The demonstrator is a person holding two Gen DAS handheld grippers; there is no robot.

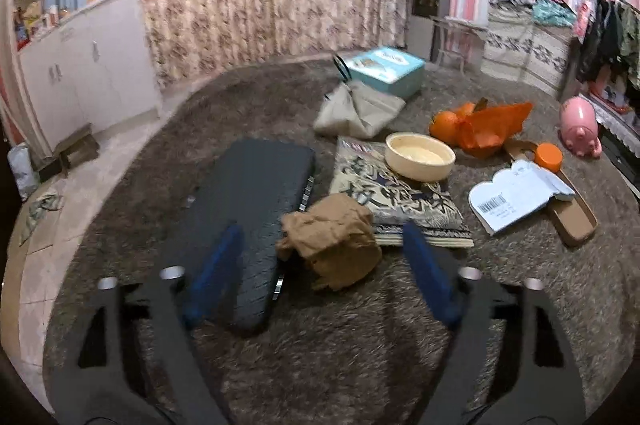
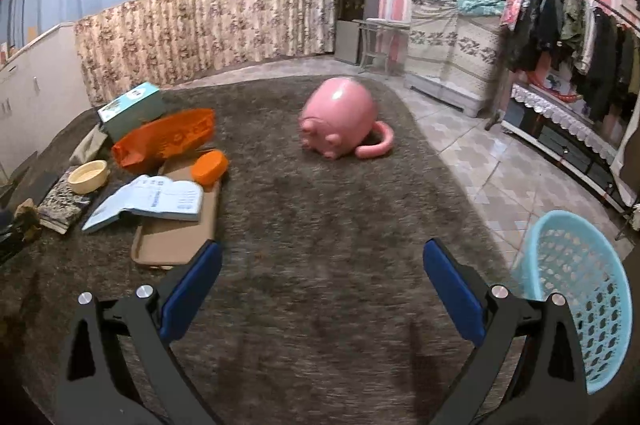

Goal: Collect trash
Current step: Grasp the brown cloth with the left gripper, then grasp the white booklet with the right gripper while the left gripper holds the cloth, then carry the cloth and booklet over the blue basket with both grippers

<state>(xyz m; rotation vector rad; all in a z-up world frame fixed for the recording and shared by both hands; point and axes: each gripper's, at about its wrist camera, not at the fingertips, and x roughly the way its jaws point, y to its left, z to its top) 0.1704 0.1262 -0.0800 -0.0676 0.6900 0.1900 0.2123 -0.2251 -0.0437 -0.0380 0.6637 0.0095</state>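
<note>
Left wrist: my left gripper [image 1: 320, 261] spread wide around the crumpled brown paper [image 1: 330, 239] on the rug [image 1: 320, 345], nothing gripped.
Right wrist: my right gripper [image 2: 322, 281] wide, empty; blue basket [image 2: 580, 289] beside it.
Progress: I judge collection barely begun.

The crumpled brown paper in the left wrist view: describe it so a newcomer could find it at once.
Start at the brown shaggy carpet and find the flat black case. Against the case's right edge, in front of the patterned book, lies the crumpled brown paper, between the open left hand-held gripper fingers. It is the only wrinkled, shapeless tan lump there.
</note>
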